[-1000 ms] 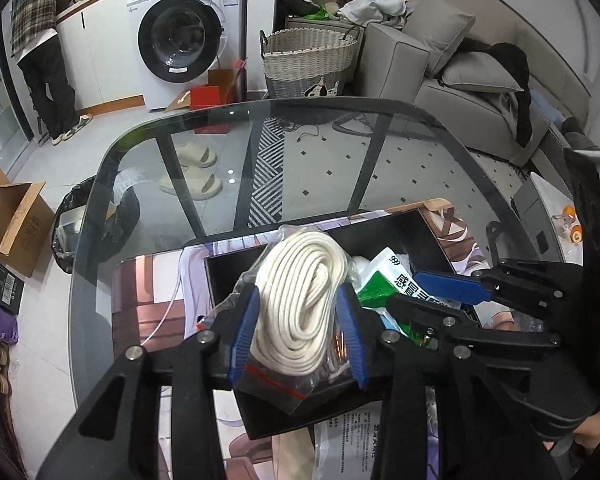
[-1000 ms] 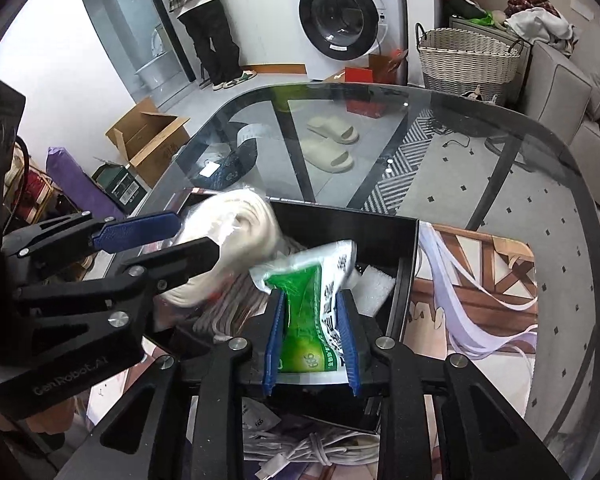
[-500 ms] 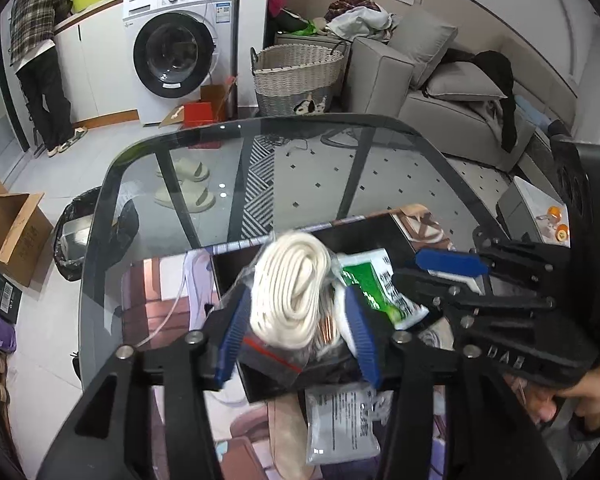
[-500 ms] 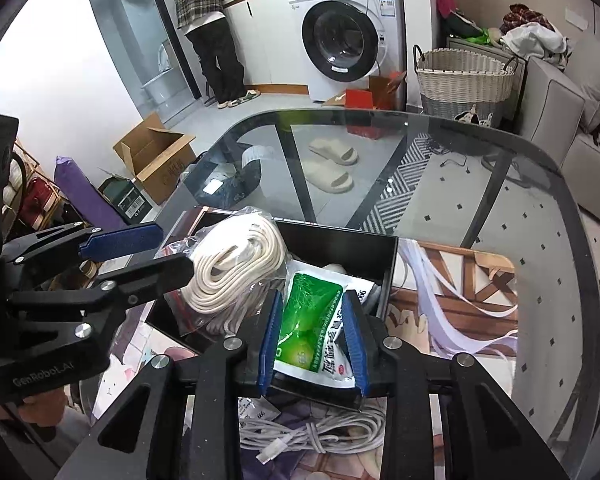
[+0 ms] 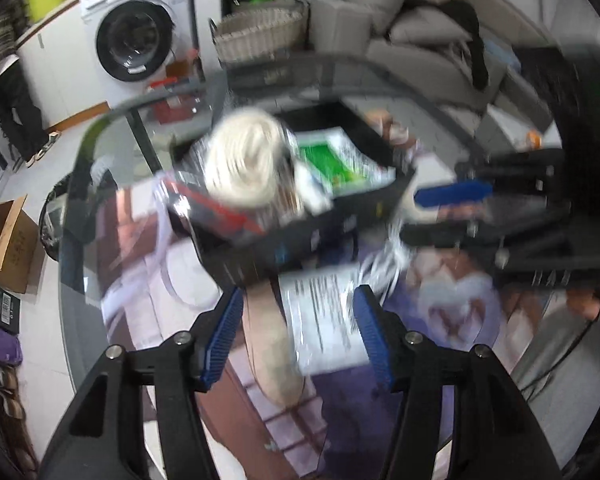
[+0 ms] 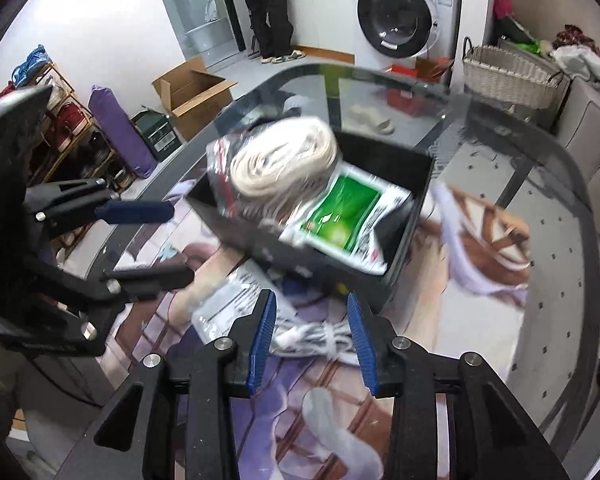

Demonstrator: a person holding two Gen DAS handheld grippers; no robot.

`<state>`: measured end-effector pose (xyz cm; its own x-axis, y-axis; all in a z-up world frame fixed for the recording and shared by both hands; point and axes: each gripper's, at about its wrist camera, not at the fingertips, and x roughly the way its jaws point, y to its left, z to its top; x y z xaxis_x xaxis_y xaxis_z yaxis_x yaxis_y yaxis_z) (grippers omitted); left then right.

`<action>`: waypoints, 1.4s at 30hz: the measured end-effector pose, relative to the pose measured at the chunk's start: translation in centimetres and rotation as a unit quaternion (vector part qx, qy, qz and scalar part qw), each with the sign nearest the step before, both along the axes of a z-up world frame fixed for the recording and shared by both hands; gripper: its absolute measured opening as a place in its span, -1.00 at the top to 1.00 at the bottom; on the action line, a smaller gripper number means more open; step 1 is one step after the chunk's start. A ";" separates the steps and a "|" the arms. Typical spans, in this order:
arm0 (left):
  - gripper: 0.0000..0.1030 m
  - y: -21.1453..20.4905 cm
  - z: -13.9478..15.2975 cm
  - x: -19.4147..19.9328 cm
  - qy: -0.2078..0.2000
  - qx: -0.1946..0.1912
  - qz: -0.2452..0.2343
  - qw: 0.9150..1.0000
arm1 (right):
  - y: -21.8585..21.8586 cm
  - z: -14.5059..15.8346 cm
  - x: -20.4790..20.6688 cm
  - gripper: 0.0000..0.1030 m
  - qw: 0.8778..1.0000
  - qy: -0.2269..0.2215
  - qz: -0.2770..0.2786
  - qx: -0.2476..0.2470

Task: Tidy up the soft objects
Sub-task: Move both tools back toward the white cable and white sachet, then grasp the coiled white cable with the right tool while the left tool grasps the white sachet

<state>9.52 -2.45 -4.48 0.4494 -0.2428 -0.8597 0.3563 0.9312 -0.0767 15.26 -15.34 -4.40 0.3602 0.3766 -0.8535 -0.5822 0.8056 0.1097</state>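
Left tongs [image 5: 298, 312]: jaws were opening and gripped nothing; a flat white packet [image 5: 326, 314] lay on the tabletop [image 6: 548, 216] below the gap.
Right tongs [image 6: 312, 326]: jaws were opening, empty, above a bundled white cable [image 6: 320, 338].
Black box [image 6: 404, 256]: sat on the tabletop at 12 o'clock from both tongs.
Rope coil [image 6: 286, 160]: cream, in a clear bag, lay in the box's left part, rising above the rim.
Green pouch [image 6: 342, 220]: lay in the box at 3 o'clock from the coil, touching it.
Printed mat [image 6: 484, 240]: lay under the box.
Sharpness: left wrist view was blurred.
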 end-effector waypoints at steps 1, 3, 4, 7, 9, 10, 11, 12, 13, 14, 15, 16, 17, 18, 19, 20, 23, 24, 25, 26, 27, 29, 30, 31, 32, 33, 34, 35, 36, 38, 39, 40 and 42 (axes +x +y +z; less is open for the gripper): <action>-0.12 -0.4 -0.7 -0.1 0.010 0.010 -0.007 1.000 | -0.2 -0.5 -0.1 0.26 1.000 0.009 -0.001 0.007; -0.12 -0.9 -1.6 -0.2 0.020 0.021 -0.013 0.999 | -0.5 -1.6 0.2 0.26 1.000 0.021 -0.014 0.011; -0.12 -1.2 -1.9 -0.3 0.023 0.027 -0.015 0.999 | -0.7 -2.3 0.4 0.26 0.999 0.023 -0.026 0.009; -0.12 -2.1 -2.3 -0.3 0.031 0.035 -0.025 0.999 | -1.0 -3.8 1.2 0.26 0.998 0.036 -0.053 0.015; -0.12 -2.5 -2.3 -0.4 0.028 0.042 -0.031 0.998 | -0.9 -4.6 1.6 0.26 0.997 0.037 -0.069 0.013; -0.12 -2.7 -2.2 -0.5 0.025 0.046 -0.033 0.998 | -0.6 -5.0 1.6 0.26 0.997 0.033 -0.067 0.004; -0.12 -2.8 -2.1 -0.5 0.022 0.049 -0.033 0.998 | -0.3 -5.1 1.8 0.26 0.998 0.031 -0.061 -0.005; -0.12 -2.8 -2.1 -0.6 0.022 0.050 -0.033 0.998 | 0.0 -5.3 1.7 0.26 0.998 0.025 -0.054 -0.018; -0.12 -2.7 -2.1 -0.6 0.023 0.049 -0.032 0.998 | 0.1 -5.3 1.5 0.26 0.998 0.018 -0.048 -0.023; -0.12 -2.6 -2.2 -0.6 0.024 0.049 -0.031 0.998 | 0.2 -5.2 1.2 0.26 0.998 0.019 -0.041 -0.031; -0.12 -2.5 -2.2 -0.6 0.025 0.049 -0.029 0.998 | 0.1 -5.2 1.0 0.26 0.998 0.023 -0.032 -0.041; -0.12 -2.4 -2.3 -0.5 0.025 0.050 -0.026 0.998 | -0.1 -5.1 0.6 0.26 0.998 0.027 -0.024 -0.050; -0.12 -2.4 -2.4 -0.4 0.026 0.052 -0.024 0.998 | -0.5 -5.1 0.4 0.26 0.998 0.028 -0.019 -0.056; -0.12 -2.5 -2.5 -0.3 0.028 0.051 -0.024 0.998 | -0.9 -5.0 0.0 0.26 0.998 0.027 -0.016 -0.063; -0.12 -2.7 -2.5 -0.2 0.030 0.050 -0.024 0.998 | -1.2 -5.0 -0.4 0.26 0.997 0.027 -0.013 -0.069; -0.12 -2.9 -2.5 -0.1 0.030 0.050 -0.023 0.998 | -1.5 -4.9 -0.7 0.26 0.997 0.029 -0.009 -0.075; -0.13 -3.5 -2.4 0.2 0.030 0.048 -0.027 0.998 | -3.5 -4.4 -1.0 0.25 0.997 0.036 -0.027 -0.060; -0.13 -3.9 -2.4 0.4 0.030 0.049 -0.029 0.998 | -4.1 -4.3 -1.0 0.24 0.997 0.042 -0.030 -0.053; -0.13 -4.0 -2.4 0.6 0.030 0.051 -0.029 0.998 | -4.7 -4.1 -1.0 0.23 0.997 0.049 -0.032 -0.042; -0.13 -4.1 -2.5 0.7 0.029 0.053 -0.028 0.998 | -5.5 -4.1 -1.1 0.17 0.997 0.061 -0.037 -0.028; -0.13 -4.2 -2.5 0.9 0.028 0.056 -0.028 0.998 | -6.2 -4.2 -1.0 0.11 0.996 0.082 -0.044 -0.013; -0.13 -4.5 -2.5 1.1 0.030 0.057 -0.028 0.998 | -7.5 -5.0 -0.5 0.10 0.987 0.146 -0.058 0.028; -0.13 -4.7 -2.6 1.1 0.031 0.056 -0.029 0.998 | -8.2 -5.5 -0.2 0.10 0.978 0.188 -0.071 0.048; -0.13 -5.0 -2.5 1.1 0.031 0.058 -0.030 0.997 | -8.7 -5.8 -0.2 0.10 0.971 0.216 -0.084 0.060; -0.13 -5.2 -2.5 1.1 0.030 0.060 -0.031 0.997 | -9.3 -6.3 0.1 0.10 0.962 0.242 -0.099 0.078; -0.13 -5.3 -2.6 1.1 0.029 0.063 -0.031 0.997 | -9.5 -6.5 0.0 0.10 0.959 0.249 -0.103 0.085; -0.13 -5.3 -2.6 1.0 0.028 0.066 -0.032 0.997 | -9.6 -6.6 0.1 0.10 0.958 0.251 -0.106 0.086; -0.13 -5.3 -2.8 0.9 0.028 0.068 -0.031 0.997 | -9.5 -6.8 0.0 0.09 0.958 0.251 -0.109 0.084; -0.13 -5.3 -2.9 1.0 0.030 0.070 -0.030 0.997 | -9.1 -7.0 -0.1 0.08 0.960 0.248 -0.109 0.077; -0.14 -5.4 -3.5 1.2 0.039 0.072 -0.024 0.996 | -7.8 -6.8 -0.4 0.08 0.967 0.227 -0.103 0.055; -0.14 -5.2 -3.7 1.2 0.044 0.071 -0.021 0.996 | -7.0 -6.6 -0.6 0.08 0.973 0.206 -0.099 0.034; -0.15 -5.2 -3.9 1.4 0.049 0.068 -0.017 0.996 | -5.7 -6.4 -1.0 0.09 0.981 0.172 -0.087 -0.001; -0.16 -4.9 -4.3 1.7 0.056 0.062 -0.010 0.996 | -3.8 -6.0 -1.8 0.09 0.990 0.119 -0.061 -0.040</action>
